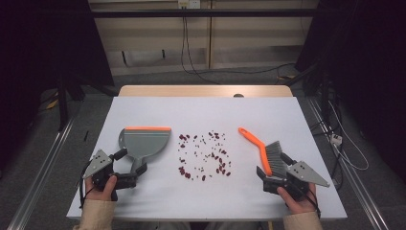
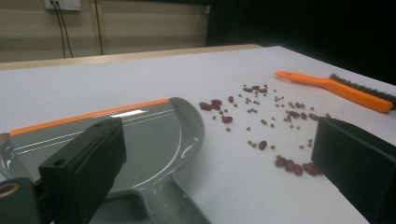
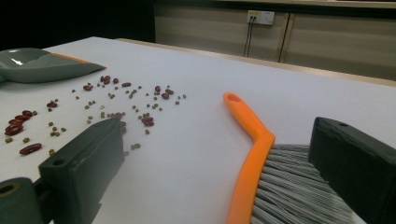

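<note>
Beans (image 1: pixel 205 155): red and small greenish ones lie loose mid-table, between dustpan and brush; none collected.
Dustpan (image 1: pixel 143 141): grey with an orange lip, left of the spill, flat and empty.
Brush (image 1: pixel 262 149): orange handle, grey bristles, right of the spill, lying flat.
Left gripper (image 1: pixel 128 165): jaws wide, astride the dustpan handle, not clamped.
Right gripper (image 1: pixel 274 165): jaws wide around the brush head, no grip.
Progress: judged at the start; grasping and sweeping remain.

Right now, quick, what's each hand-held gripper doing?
Left hand-held gripper: open, holding nothing, jaws at the dustpan handle.
Right hand-held gripper: open, holding nothing, jaws astride the brush.
</note>
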A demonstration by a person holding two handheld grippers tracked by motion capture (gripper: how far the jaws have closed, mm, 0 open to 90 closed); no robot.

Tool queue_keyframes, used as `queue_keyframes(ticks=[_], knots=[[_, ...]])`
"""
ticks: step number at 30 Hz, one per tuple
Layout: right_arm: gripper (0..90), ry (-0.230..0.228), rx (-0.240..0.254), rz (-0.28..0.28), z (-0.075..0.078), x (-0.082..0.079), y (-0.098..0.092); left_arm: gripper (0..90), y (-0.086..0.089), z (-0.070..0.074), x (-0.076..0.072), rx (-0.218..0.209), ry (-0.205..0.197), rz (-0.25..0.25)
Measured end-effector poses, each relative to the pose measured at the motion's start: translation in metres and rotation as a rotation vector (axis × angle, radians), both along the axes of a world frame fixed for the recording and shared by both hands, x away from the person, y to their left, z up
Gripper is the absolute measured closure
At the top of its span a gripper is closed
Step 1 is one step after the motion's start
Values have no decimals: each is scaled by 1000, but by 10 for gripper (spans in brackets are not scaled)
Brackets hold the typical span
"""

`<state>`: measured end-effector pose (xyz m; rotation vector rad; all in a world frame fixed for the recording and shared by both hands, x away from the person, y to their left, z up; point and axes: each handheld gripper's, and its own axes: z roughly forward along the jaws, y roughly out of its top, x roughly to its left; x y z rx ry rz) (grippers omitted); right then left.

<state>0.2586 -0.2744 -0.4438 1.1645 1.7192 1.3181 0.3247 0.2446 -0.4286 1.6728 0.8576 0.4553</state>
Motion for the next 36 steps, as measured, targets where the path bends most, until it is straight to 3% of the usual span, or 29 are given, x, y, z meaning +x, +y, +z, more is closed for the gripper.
queue_keyframes(ticks=[18,23,25,30,36], knots=[[34,25,-37,-40,6,9,-3,29,-2,0,0,7,0,-11],[52,55,-54,-50,8,15,-1,29,-1,0,0,6,-1,-6],[56,82,-86,-80,11,22,-2,29,-1,1,0,7,-1,-13],[75,133,-97,-128,13,35,-2,29,1,1,0,4,-5,-7],[132,159,-107,-112,12,45,1,30,2,1,1,3,-4,-9]])
